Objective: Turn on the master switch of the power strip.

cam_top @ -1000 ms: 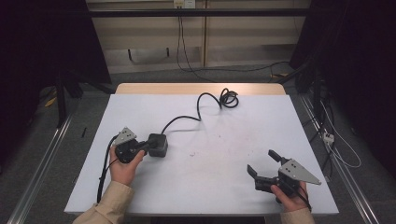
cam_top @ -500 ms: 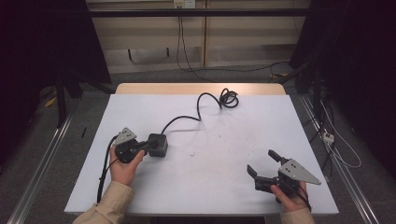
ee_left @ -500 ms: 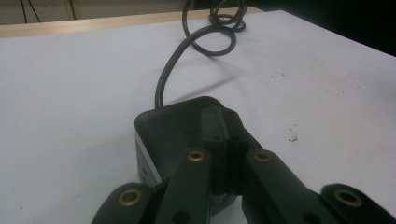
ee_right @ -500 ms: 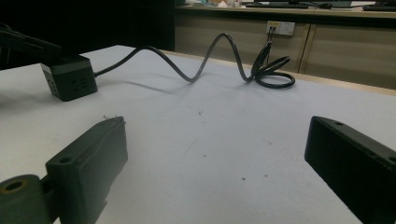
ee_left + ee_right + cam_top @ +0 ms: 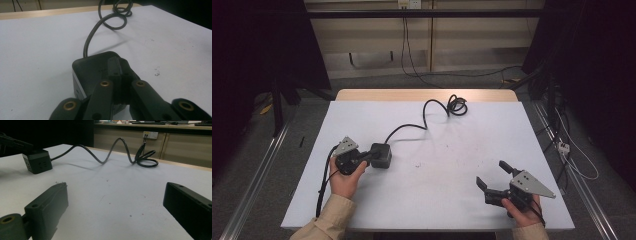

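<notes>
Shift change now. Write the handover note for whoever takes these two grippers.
Left gripper: jaws shut together, tips resting on top of the black power cube; no grip around it that I can see.
Right gripper: open, empty, hovering low over the near right of the white table.
Cube sits left of centre; its cable runs to a loose coil at the far edge.
Done: left gripper is at the cube.
Left: probably handling the cube and cable; right gripper has touched nothing.
</notes>
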Demonstrator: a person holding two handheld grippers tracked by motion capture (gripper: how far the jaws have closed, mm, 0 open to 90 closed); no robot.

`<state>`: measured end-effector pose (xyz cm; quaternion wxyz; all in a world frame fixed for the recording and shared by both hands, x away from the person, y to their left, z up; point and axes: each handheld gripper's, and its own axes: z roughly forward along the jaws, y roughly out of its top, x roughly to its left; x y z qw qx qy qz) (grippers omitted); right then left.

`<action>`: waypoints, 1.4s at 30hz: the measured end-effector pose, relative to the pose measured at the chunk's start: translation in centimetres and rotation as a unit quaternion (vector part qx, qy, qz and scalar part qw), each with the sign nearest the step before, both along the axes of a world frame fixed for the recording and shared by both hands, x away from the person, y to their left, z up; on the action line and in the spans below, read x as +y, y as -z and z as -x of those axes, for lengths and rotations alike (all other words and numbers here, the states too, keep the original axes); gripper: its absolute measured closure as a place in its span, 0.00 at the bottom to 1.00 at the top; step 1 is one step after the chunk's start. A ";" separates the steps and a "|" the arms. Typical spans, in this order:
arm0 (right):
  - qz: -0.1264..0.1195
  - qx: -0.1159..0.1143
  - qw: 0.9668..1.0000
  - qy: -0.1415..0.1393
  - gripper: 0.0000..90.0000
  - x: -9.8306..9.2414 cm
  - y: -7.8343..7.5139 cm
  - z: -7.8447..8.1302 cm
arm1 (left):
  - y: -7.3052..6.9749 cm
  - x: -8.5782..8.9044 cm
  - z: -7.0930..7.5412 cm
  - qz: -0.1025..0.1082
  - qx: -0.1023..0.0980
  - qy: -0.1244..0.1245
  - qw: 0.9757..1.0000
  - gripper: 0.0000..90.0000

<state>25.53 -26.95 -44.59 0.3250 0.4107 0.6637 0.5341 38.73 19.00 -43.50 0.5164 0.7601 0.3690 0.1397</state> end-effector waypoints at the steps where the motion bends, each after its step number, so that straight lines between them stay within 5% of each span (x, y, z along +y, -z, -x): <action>1: 0.000 0.000 1.000 0.000 0.06 0.0 0.0 0.0 | 0.0 0.0 0.0 0.001 0.001 -0.001 1.000 1.00; 42: 0.000 -0.003 1.000 0.000 0.06 0.0 0.0 0.1 | 0.0 -0.2 0.2 0.004 0.008 -0.015 1.000 1.00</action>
